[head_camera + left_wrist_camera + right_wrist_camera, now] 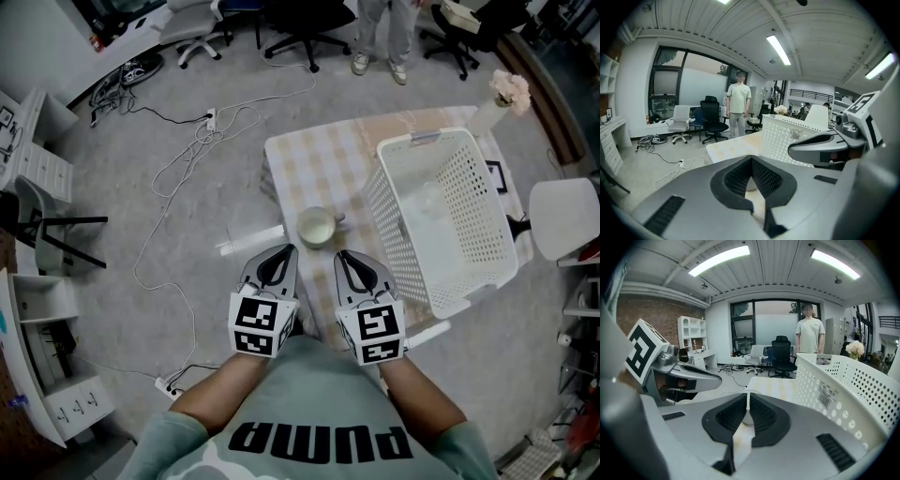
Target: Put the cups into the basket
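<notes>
Nearest, the person's left forearm (pixel 220 389) and right forearm (pixel 422 394) reach forward from a green shirt (pixel 319 427), roughly parallel, each carrying a gripper tipped gently downward over the near edge of the table (pixel 309 155). The left gripper (pixel 286 251) and right gripper (pixel 345 255) sit side by side, close but apart, with their marker cubes facing up toward the head camera. In the left gripper view its jaws meet at the tips with nothing pinched; in the right gripper view only a hairline slit shows between the pressed-together tips, also empty.

Just beyond both tips, between the two, a pale cup (pixel 316 227) stands upright on the checked tablecloth, its handle turned toward the basket; neither gripper touches it. To the cup's right stands the white perforated basket (pixel 412 142), near it but apart. A faint see-through shape lies on its floor, too indistinct to name.

Past the basket's far corner is a white vase of pale flowers (pixel 506 94). Farther off, cables (pixel 202 141) trail over the floor, office chairs (pixel 305 23) stand about, and a person (pixel 809 333) stands facing this way.
</notes>
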### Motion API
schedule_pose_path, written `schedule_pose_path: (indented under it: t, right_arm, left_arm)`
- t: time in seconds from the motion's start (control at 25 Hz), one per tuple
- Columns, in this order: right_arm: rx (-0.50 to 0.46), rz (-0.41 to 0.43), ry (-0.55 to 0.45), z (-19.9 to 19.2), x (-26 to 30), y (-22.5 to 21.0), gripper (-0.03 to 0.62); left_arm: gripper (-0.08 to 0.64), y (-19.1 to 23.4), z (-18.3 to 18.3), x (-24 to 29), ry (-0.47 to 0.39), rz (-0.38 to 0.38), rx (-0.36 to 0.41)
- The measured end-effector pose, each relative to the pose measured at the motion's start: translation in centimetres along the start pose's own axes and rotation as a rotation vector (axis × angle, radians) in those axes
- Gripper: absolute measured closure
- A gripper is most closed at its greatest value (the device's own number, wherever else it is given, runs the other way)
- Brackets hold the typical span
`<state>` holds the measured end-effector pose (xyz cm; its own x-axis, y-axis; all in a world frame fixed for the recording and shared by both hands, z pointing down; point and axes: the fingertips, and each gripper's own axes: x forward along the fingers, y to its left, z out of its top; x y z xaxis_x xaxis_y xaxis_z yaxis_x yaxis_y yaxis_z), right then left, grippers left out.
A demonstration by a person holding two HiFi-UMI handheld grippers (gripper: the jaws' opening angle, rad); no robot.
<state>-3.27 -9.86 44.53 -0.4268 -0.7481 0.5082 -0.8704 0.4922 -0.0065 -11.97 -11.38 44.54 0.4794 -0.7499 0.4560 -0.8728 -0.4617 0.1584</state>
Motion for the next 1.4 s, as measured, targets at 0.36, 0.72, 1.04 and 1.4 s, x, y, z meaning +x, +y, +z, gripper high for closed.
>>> schedule_pose_path:
  t: [0.36, 0.72, 1.04, 1.4]
  right_arm:
    - [0.002, 0.048, 0.036, -0.5, 1.9, 0.7, 0.452]
    - [0.014, 0.053, 0.095, -2.8, 5.3, 0.9, 0.298]
    - [0.026, 0.045, 0.137, -4.8, 8.5, 0.6, 0.249]
    - [0.067, 0.034, 0.159, -6.0, 10.9, 0.8, 0.23]
  left_arm:
    - [0.554, 1.8, -1.5, 0.7, 0.034, 0.042, 0.001]
    - [0.554, 3.5, -2.7, 2.1, 0.072, 0.06, -0.007]
    - [0.554, 4.8, -3.1, 3.8, 0.097, 0.055, -0.006]
    - [0.554, 5.7, -4.2, 4.9, 0.144, 0.028, 0.005]
